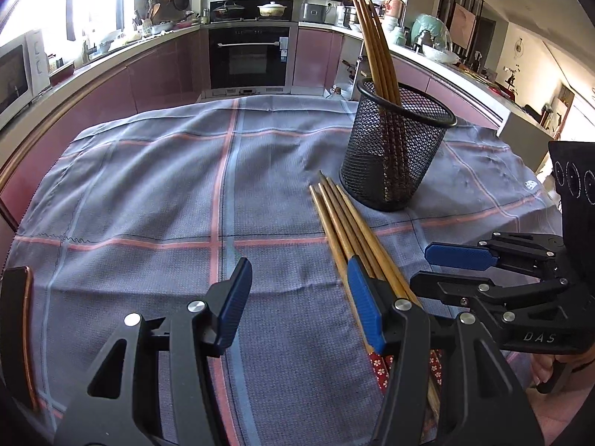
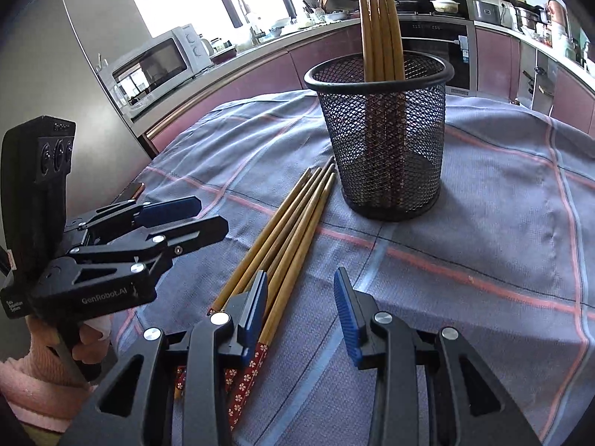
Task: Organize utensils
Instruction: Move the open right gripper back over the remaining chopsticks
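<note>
Loose chopsticks lie in bundle on tabletop cloth, tips toward mesh holder, which stands near far edge with four chopsticks upright inside. Left gripper spread, empty, right finger over bundle. Right gripper half spread, empty, left finger over bundle. Cloth bare toward left edge.

Two black hand-held grippers, left gripper and right gripper: ribbed blue pads, silver rivets, angular cut-out arms. White "GenRobot.AI" and "DAS" lettering on the bodies. Fuzzy pink sleeve at one wrist.
</note>
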Action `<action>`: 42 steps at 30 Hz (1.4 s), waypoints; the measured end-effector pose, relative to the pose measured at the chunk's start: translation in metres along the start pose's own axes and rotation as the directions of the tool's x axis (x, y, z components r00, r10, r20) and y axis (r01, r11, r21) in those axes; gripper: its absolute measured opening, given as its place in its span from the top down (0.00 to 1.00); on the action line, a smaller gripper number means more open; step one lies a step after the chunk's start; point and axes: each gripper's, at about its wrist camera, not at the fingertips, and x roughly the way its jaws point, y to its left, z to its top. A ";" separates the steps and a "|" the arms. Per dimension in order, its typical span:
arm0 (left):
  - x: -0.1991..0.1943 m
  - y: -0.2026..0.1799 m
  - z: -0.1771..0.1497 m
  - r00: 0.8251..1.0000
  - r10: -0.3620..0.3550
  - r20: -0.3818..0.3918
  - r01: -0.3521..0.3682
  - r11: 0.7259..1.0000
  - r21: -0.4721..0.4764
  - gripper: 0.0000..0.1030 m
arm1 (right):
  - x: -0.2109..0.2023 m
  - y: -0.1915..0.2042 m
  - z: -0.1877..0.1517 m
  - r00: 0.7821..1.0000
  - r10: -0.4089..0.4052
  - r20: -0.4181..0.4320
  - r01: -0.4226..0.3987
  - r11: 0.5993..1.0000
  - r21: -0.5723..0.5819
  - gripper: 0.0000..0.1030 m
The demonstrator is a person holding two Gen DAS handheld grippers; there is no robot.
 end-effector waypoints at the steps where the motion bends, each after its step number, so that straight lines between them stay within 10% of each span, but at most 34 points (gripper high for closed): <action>1: 0.001 -0.001 0.000 1.000 -0.001 -0.004 0.001 1.000 0.002 0.49 | 0.000 0.000 0.000 1.000 -0.002 0.000 0.002 1.000 -0.001 0.66; 42: 0.027 -0.013 -0.007 0.997 -0.005 -0.074 0.008 0.999 0.045 0.49 | 0.015 0.011 0.005 0.994 -0.107 -0.011 0.106 0.993 -0.059 0.70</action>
